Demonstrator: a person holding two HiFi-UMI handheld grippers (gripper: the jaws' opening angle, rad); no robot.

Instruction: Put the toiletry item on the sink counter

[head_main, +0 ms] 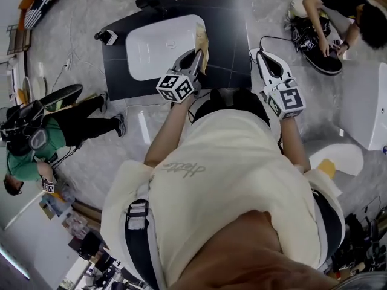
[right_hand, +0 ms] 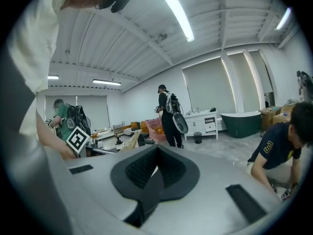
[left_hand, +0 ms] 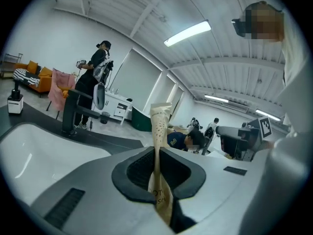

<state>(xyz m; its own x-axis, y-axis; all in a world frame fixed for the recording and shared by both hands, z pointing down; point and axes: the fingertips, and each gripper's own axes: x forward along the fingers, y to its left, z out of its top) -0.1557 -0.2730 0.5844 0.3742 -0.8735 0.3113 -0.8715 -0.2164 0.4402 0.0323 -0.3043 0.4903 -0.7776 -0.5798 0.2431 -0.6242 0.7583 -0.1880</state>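
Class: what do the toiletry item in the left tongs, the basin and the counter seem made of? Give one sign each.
The toiletry item looks like matte paper or soft plastic: flat, creased, beige. The basin: probably glazed ceramic, smooth glossy white. The counter: possibly dark stone or laminate, flat with faint lines.

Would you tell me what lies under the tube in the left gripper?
The left gripper holds the beige tube over the rim of the white sink and the black counter. The tube hides the spot below, so contact cannot be told.
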